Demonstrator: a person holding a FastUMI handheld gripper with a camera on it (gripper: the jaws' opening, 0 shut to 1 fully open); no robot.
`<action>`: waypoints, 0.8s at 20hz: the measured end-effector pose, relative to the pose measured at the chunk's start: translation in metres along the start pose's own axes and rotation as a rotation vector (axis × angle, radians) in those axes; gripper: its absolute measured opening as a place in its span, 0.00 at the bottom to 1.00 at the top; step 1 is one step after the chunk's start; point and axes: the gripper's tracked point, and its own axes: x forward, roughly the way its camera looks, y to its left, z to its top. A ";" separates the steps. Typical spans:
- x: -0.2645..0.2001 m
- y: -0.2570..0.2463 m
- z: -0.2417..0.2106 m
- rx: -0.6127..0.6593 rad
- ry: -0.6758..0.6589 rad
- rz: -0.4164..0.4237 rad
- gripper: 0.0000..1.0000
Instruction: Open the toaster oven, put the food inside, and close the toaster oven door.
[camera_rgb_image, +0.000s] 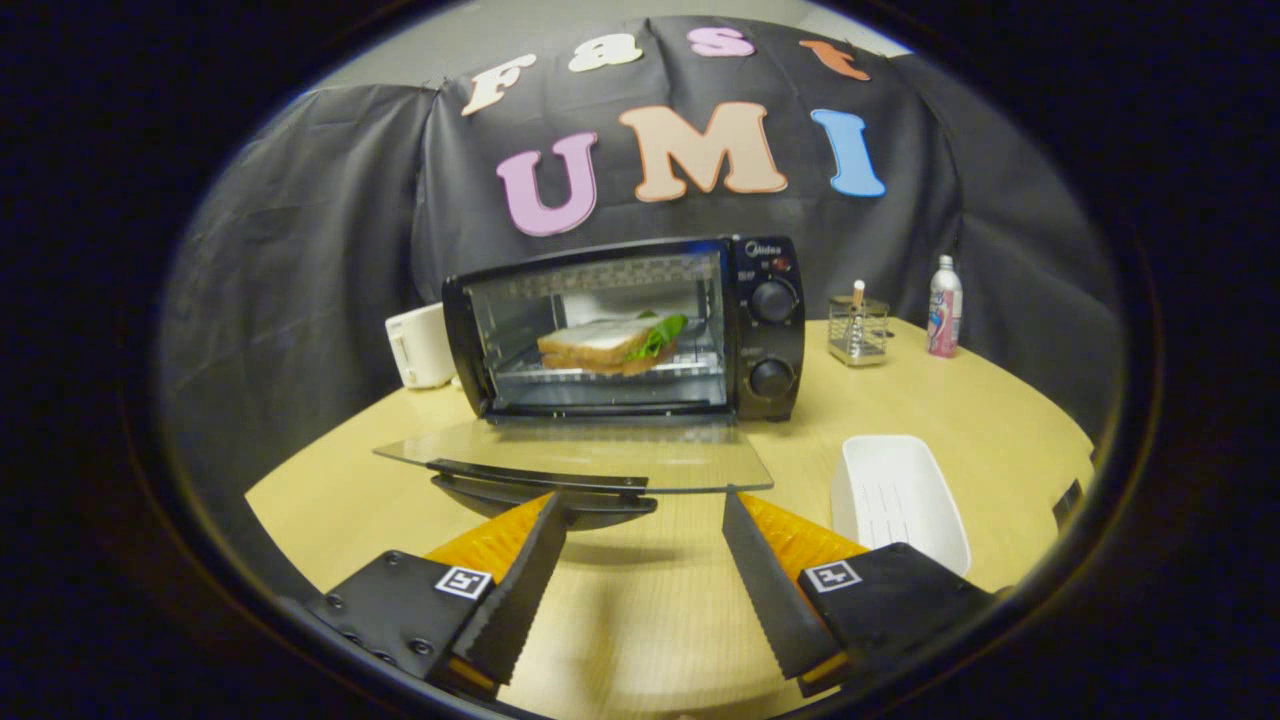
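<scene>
We noted the gripper (645, 505) spread wide, serrated fingers holding nothing, tips by the lowered glass door (575, 455). At twelve o'clock stood the black toaster oven (625, 330) (Midea badge above two knobs), the sandwich (612, 345) on its wire rack. A ribbed white tray (900, 495) lay at two o'clock.

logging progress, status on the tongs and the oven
Tongs open, empty, just short of the door handle. Sandwich on the rack inside toaster oven; glass door folded down, not yet closed. Nothing between tongs and handle.
</scene>
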 end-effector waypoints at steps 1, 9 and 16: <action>0.000 0.001 0.008 0.006 -0.015 0.005 0.98; 0.011 0.005 0.062 0.043 -0.098 0.024 1.00; 0.034 0.010 0.108 0.021 -0.151 0.011 1.00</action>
